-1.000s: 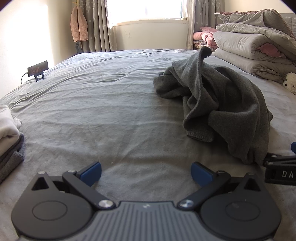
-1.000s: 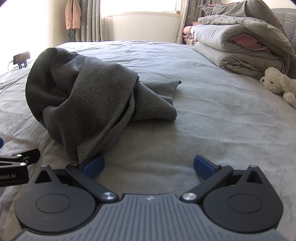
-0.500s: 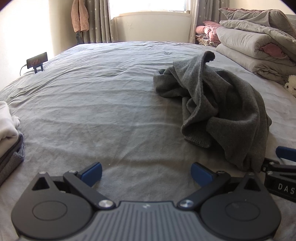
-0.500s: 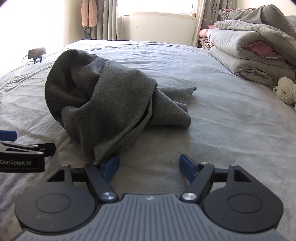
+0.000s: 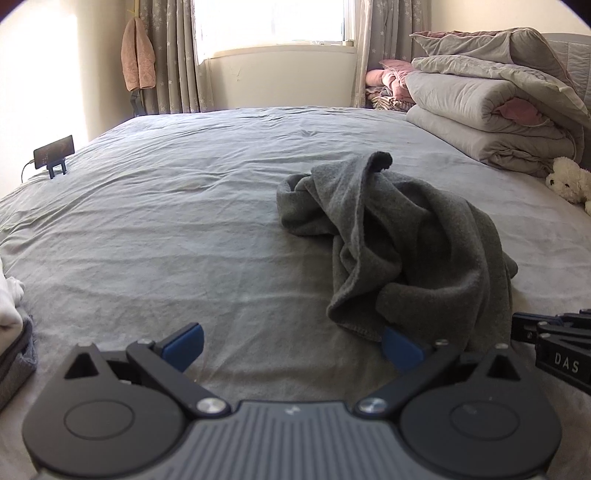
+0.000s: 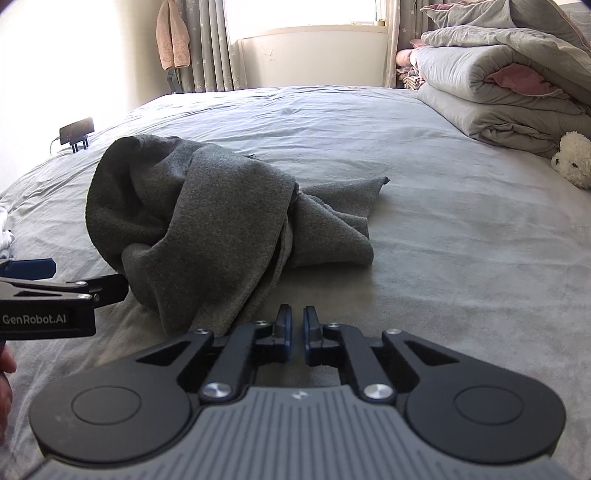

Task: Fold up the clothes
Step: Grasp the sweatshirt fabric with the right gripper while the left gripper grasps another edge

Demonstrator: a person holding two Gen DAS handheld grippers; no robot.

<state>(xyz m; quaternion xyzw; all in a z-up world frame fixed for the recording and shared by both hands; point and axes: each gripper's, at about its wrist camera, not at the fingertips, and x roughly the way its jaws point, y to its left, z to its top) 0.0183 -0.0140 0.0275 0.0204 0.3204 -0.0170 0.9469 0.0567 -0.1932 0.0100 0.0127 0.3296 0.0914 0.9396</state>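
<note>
Grey fleece garment (image 6: 207, 225), crumpled in a heap on the bed (image 6: 443, 240), runs near-to-far from the right gripper (image 6: 294, 334), whose jaws have just narrowed to an empty slit, while the left gripper (image 5: 291, 345) gapes wide, empty.

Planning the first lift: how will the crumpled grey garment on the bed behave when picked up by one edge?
The grey garment lies in soft, rounded folds, so it will probably hang limp. Its fleecy surface should grip well. It looks bulky, so it may trail on the bed.

window (image 5: 273, 22): sunlit | curtains (image 5: 168, 55): grey | bed (image 5: 166, 221): grey sheet | walls: cream
</note>
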